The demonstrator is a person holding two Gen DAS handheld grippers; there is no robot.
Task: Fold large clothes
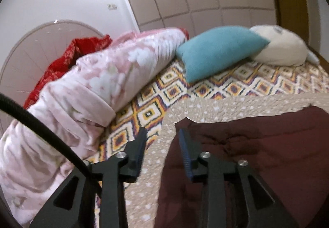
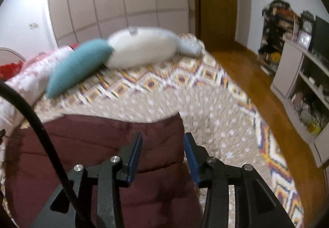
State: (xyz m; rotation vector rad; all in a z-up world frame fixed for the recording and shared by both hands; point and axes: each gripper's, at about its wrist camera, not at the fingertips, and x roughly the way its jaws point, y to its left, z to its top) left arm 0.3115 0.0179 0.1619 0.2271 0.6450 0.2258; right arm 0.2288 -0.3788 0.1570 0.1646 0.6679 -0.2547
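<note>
Both grippers are hanging low over a dark red padded garment (image 1: pixel 257 156) that is lying on a bed (image 1: pixel 156 100), spread across a beige dotted cover (image 1: pixel 144 186) laid over the patterned bedspread. Jaws on the left gripper (image 1: pixel 162 135) are standing apart with nothing between them, straddling the garment's far left corner where it is meeting the dotted cover. Jaws on the right gripper (image 2: pixel 162 139) are likewise standing apart and gripping nothing, poised above the garment's right edge. Judging by its straight far edge and compact rectangular outline, the garment is looking as though at least one fold is already in place, though the pictures are not showing how many layers are lying there. Further folds may still be waiting. Beyond it, a teal pillow (image 1: pixel 218 51) and a cream pillow (image 1: pixel 281 47) are resting near the bed's far side, and a rolled pink blanket (image 1: pixel 86 94) is lying along the left.
</note>
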